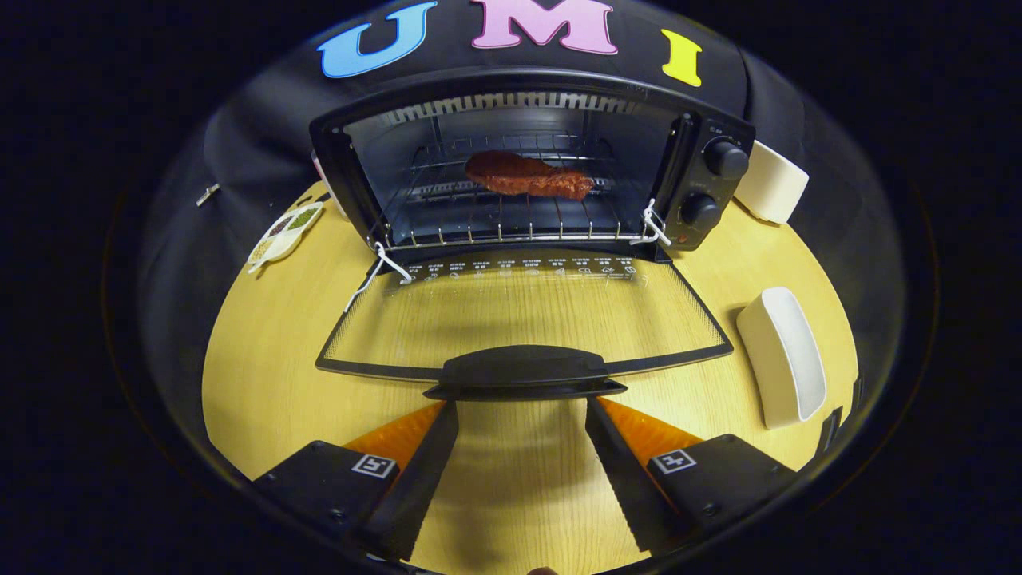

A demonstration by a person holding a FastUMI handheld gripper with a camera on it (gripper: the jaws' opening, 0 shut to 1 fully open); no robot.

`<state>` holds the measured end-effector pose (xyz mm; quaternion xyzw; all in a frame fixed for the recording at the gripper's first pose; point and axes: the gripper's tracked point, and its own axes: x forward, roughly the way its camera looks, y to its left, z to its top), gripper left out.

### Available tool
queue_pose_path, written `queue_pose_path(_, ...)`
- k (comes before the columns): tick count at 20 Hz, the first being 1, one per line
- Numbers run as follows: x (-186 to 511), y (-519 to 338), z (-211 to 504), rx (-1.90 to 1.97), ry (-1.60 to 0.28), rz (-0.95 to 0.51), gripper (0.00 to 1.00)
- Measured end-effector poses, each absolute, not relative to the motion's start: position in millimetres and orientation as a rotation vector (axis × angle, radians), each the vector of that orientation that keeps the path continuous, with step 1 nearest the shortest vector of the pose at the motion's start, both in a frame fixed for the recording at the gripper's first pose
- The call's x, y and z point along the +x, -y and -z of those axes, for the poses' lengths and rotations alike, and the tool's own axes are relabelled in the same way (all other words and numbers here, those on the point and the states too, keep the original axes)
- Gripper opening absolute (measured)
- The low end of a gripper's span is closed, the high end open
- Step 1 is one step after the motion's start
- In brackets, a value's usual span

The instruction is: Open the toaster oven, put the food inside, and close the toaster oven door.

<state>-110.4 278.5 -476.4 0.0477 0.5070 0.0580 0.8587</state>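
Table [263,375]: oven door [523,319] down, gripper [523,411] open.

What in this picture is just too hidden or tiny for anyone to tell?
- Gripper view: markings around the toaster oven's two knobs, too small.
- Small icons along the open door, too small.
- White container, partly behind the oven.
- Handle's underside, so whether the open gripper's fingertips touch it.

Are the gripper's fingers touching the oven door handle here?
Cannot tell. In the gripper view the open fingers end right at the handle of the lowered door, tips at its near edge, with no plain gap or contact visible.
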Motion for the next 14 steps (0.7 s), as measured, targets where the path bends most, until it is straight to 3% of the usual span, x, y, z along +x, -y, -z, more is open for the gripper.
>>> queue_pose_path(14,-86,-269,406,0.126,-0.824,-0.150,1.00)
